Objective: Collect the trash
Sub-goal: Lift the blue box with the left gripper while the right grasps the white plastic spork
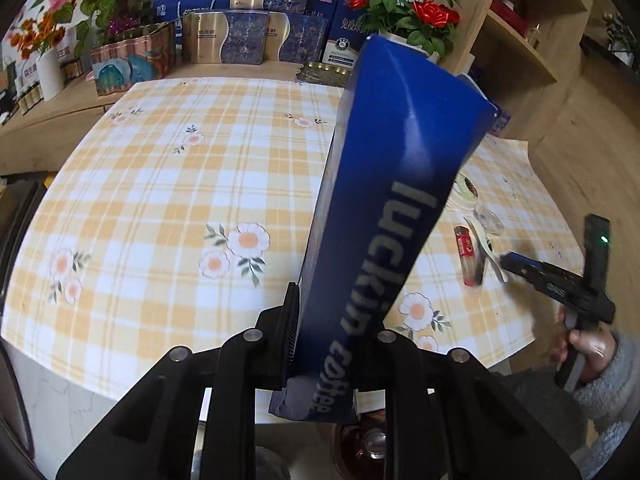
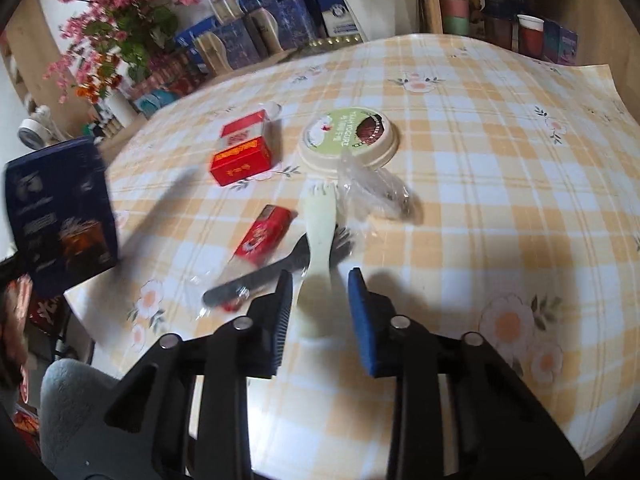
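My left gripper [image 1: 336,320] is shut on the lower end of a long blue "luckin coffee" paper bag [image 1: 400,160], which it holds up over the checked tablecloth [image 1: 180,184]. The same bag [image 2: 60,208] shows at the left of the right wrist view. My right gripper [image 2: 320,296] is low over the table, with the handle of a cream plastic spork [image 2: 318,232] between its fingers. A slim gap shows beside the blue pad. Around the spork lie crumpled clear plastic [image 2: 372,192], a round yoghurt lid [image 2: 348,136], a red cigarette box [image 2: 240,156], a red lighter [image 2: 264,236] and wrapped black cutlery [image 2: 256,280].
Gift boxes [image 1: 224,38] and flower pots [image 1: 404,4] line the back of the table. A wooden shelf [image 1: 516,52] stands at the right, and a red cup [image 2: 530,38] behind the cloth's far corner. A hand in a grey sleeve [image 1: 592,344] holds the right gripper [image 1: 510,260].
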Available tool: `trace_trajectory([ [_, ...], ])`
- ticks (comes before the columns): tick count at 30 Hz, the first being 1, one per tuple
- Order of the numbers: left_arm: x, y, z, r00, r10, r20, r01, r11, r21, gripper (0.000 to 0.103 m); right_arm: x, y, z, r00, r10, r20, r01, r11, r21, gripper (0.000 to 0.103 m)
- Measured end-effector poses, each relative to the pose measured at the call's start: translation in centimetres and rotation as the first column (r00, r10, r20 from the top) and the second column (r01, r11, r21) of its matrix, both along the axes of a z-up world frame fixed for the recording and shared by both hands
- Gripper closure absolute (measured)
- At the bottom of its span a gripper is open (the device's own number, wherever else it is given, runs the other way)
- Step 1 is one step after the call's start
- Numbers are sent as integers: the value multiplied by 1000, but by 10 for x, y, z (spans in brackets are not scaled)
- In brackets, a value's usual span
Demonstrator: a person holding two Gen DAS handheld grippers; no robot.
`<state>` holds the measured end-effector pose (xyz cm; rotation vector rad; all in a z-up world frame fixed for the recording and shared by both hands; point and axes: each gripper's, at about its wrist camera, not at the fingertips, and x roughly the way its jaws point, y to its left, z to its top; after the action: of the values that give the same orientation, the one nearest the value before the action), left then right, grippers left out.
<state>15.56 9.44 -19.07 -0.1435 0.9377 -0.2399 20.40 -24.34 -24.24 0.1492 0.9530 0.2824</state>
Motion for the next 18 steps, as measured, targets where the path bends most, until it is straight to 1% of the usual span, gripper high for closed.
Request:
trace_trajectory([
  [3,-4,1,0,1000,17,12,-17,999,-44,82,9,6,1,1000,-8,-9,8,999,-32,72],
  [6,-6,3,0,999,44,14,-42,994,-102,82,14,11,-4,999,-15,-42,12,998,-67,72],
  [8,-7,2,-1,999,51,11,-49,990,-135,82,11,15,-5,999,-13,-30,10,995,-98,72],
  [9,-7,1,-1,999,50,12,-48,989,-138,82,11,16,-6,1000,-10,-27,7,994,-111,73],
  [10,-9,-1,-1,999,50,16,-47,989,-138,82,9,19,-6,1000,-5,-18,3,992,-127,75],
  [12,-12,-4,-1,998,52,27,-48,988,-148,82,5,21,-7,1000,9,-6,-10,990,-141,81],
  [13,-13,-5,-2,998,55,27,-50,986,-161,82,2,21,-7,1000,19,-1,-19,989,-145,81],
  [15,-13,-6,-7,997,71,15,-67,978,-200,82,-2,20,-7,999,34,-6,-34,992,-120,82],
  [16,-14,-6,-9,997,77,7,-74,973,-218,82,-4,19,-6,999,31,-12,-32,994,-102,82],
  [18,-16,-5,-12,995,100,3,-96,965,-245,82,-9,16,0,1000,19,2,-18,997,-68,82],
])
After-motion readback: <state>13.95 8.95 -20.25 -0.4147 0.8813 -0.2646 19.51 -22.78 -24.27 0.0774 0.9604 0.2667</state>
